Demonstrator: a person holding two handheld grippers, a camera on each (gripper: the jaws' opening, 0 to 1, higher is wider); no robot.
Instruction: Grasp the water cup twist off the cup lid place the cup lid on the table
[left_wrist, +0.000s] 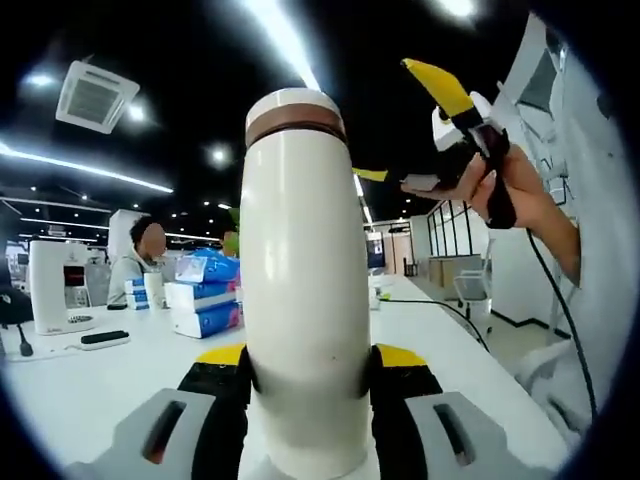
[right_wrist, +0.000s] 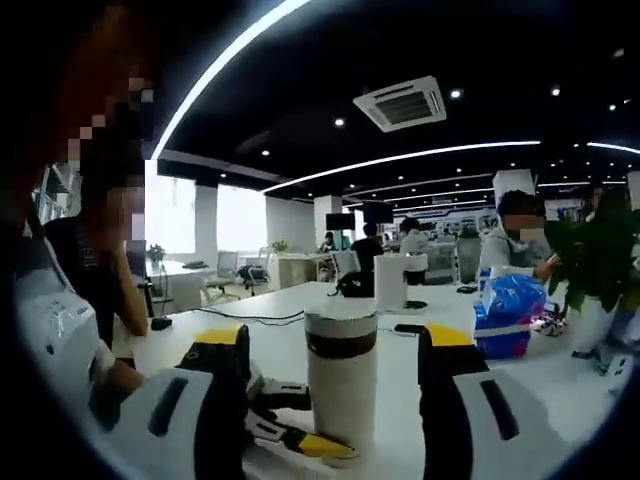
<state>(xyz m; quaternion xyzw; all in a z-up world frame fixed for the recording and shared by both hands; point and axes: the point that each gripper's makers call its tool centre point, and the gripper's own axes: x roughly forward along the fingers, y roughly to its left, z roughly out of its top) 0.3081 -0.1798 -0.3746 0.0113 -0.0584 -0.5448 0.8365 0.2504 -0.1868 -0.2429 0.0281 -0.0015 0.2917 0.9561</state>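
Left gripper (left_wrist: 308, 372) jaws clamp the water cup (left_wrist: 300, 300) between them

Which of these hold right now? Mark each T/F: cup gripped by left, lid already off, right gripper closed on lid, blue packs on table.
1. The left gripper is clamped on the tall white water cup. True.
2. The white lid with its brown band is off the cup. False: it sits on top.
3. The right gripper is shut on the lid. False: its jaws stand open either side of the cup, not touching.
4. Blue tissue packs lie on the white table. True.
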